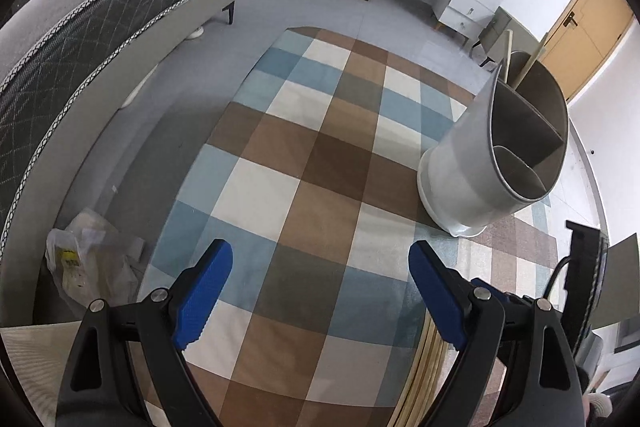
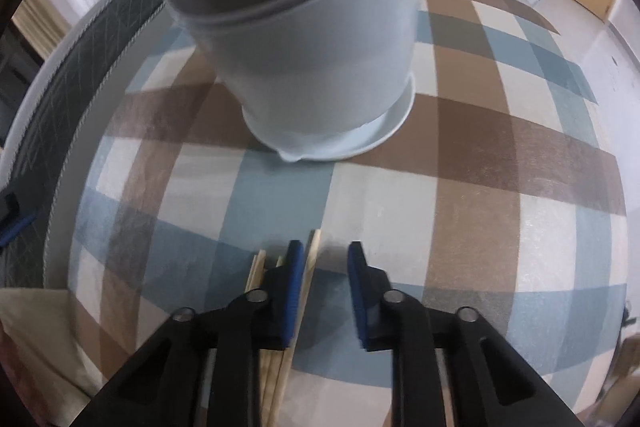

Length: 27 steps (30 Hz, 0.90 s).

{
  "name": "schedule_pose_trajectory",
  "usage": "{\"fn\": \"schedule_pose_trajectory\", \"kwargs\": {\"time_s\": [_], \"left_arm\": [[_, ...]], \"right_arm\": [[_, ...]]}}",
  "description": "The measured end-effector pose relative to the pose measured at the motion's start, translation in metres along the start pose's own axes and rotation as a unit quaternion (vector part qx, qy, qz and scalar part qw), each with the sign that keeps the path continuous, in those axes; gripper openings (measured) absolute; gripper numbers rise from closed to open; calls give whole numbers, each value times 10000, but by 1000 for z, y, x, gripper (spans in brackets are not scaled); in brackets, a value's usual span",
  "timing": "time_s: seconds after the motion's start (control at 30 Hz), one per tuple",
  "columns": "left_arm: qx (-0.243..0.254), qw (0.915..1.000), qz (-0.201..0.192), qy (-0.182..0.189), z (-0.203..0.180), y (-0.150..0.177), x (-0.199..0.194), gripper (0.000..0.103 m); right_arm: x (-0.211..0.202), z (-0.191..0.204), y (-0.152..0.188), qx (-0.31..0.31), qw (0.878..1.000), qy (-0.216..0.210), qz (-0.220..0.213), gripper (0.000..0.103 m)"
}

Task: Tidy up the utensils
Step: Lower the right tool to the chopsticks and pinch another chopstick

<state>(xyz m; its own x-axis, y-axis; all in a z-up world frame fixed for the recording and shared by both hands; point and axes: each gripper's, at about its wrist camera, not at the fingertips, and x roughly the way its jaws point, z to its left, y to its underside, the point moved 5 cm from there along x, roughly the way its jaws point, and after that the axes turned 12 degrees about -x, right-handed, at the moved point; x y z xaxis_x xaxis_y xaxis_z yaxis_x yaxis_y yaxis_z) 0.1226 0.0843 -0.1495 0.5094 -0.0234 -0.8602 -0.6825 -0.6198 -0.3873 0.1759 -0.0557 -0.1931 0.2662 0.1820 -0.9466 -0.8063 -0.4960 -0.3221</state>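
**Inspector:** State of the container?

**Assistant:** One pale utensil holder (image 1: 460, 163) stands upright in a white saucer base (image 2: 384, 131) on the checked rug (image 1: 312, 147). Grey dividers split its inside into compartments. In the left wrist view, two pale wooden sticks (image 1: 509, 53) rise out of the far compartment and lean on its rim. The two nearer compartments show grey walls. Their floors are only partly in view.

**Inspector:** Loose utensils?

**Assistant:** A bundle of wooden chopsticks (image 2: 276, 383) lies flat on the rug, near the holder but apart from it. The left wrist view shows the same bundle beneath that claw's right finger.

**Inspector:** Left claw (image 1: 320, 251)?

**Assistant:** Wide, with nothing between its blue pads (image 1: 204, 291). It hangs over the rug, the holder to its upper right.

**Inspector:** Right claw (image 2: 325, 251)?

**Assistant:** Narrow, pointing steeply down over the bundle. One chopstick (image 2: 311, 259) runs up between the jaws, just beside the left pad (image 2: 295, 279). A clear gap separates it from the other pad, so it is not clamped. The other sticks lie outside and under the left finger. The view is blurred, so I cannot tell whether the stick touches the pad.

**Inspector:** Surroundings?

**Assistant:** A grey bed (image 1: 80, 47) runs along the left of the rug, with a plastic bag (image 1: 88, 255) on the floor beside it. A white drawer unit (image 1: 468, 3) and a wooden door (image 1: 588, 27) stand at the far wall.
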Motion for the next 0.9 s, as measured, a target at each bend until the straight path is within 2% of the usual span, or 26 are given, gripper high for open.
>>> {"fn": "schedule_pose_trajectory", "kwargs": {"time_s": [0.1,0.23,0.3,0.4,0.53,0.67,0.8,0.9], "left_arm": [[-12,10000,46,3,0,0,1,87],[-9,10000,79,-27,1,0,2,87],[6,9999,87,-56,2,0,3,87],[18,9999,107,-101,5,0,5,87],[48,9998,77,-201,9,-1,8,87],[327,9991,114,-255,3,7,13,87],[823,9955,473,13,-18,28,24,87],[1244,9889,790,175,-33,50,31,87]], "right_arm": [[0,3,0,-198,9995,227,13,15],[1,10,-2,-460,9980,437,65,16],[2,16,-3,-615,9972,427,41,8],[1,18,-3,-555,9978,366,-38,5],[-4,7,3,-277,9993,133,-220,3],[-22,-6,8,143,9980,-186,-586,3],[-44,-30,15,663,9916,-511,-986,3],[-58,-52,26,1143,9824,-750,-1271,3]]}}
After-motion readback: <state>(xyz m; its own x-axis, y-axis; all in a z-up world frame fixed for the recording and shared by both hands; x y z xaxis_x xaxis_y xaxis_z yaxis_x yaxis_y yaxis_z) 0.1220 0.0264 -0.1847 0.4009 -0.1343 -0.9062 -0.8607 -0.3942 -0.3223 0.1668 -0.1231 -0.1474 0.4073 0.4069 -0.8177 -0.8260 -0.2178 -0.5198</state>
